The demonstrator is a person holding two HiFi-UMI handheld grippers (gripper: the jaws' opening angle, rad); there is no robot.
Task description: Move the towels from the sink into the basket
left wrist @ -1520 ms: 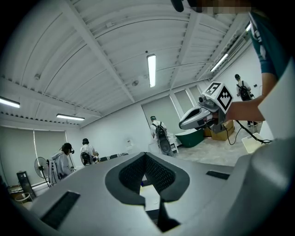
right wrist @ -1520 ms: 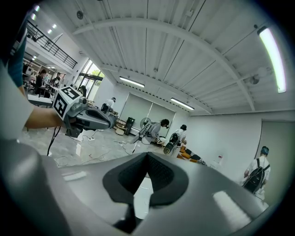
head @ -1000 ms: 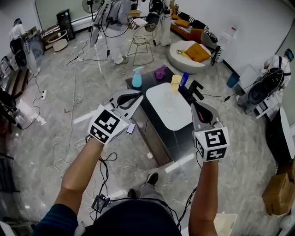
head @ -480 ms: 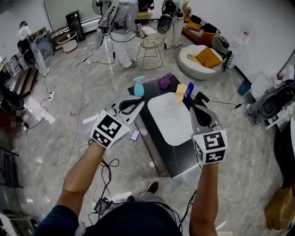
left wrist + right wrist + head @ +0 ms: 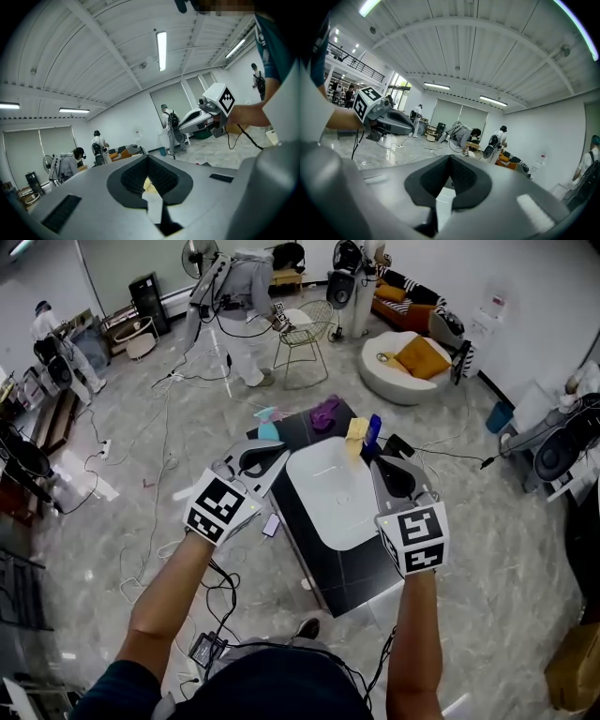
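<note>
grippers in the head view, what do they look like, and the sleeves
Both the left gripper and right gripper are grey moulded shells with black ridged fingers, each carrying a white cube with black square markers. A black cable hangs from each. The person wears dark teal short sleeves.

Head view looks steeply down at sink [image 5: 330, 491]; both gripper views face ceiling [image 5: 117, 47].

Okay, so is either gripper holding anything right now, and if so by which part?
Nothing is held: the left gripper and the right gripper both have their jaws closed together, empty.
</note>
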